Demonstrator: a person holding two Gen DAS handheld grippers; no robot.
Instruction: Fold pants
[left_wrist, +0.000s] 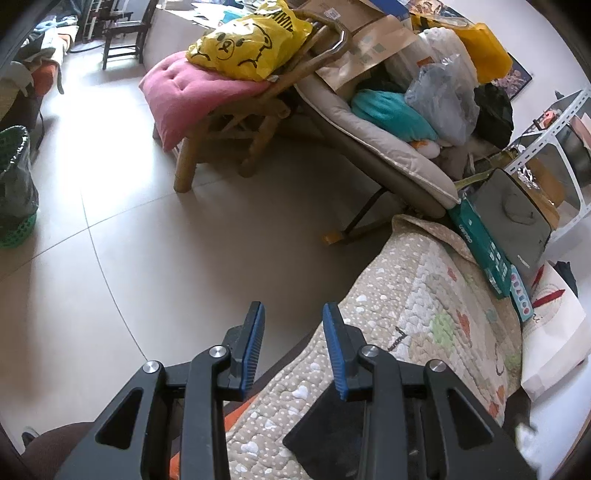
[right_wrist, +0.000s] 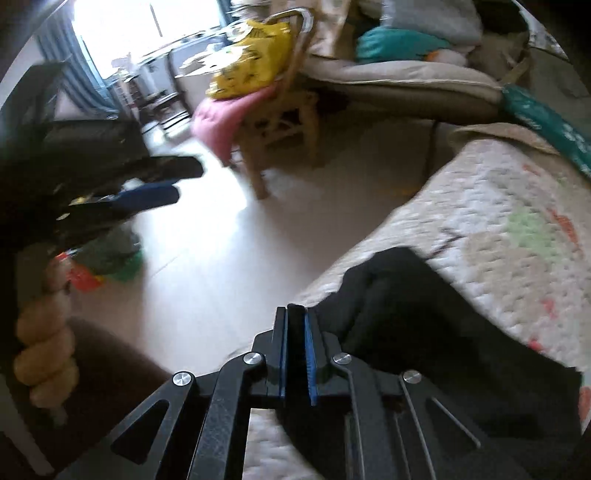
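The black pants lie on a quilted beige bedspread. My right gripper is shut on an edge of the pants at the near side of the bed. A corner of the pants also shows in the left wrist view, under the right finger. My left gripper is open and empty, above the edge of the bedspread and the floor. It also appears at the left of the right wrist view, held in a hand.
A wooden chair with a pink cushion and a yellow bag stands across the tiled floor. A recliner piled with bags sits beside it. Boxes lean at the bed's far end. A green basket is at the left.
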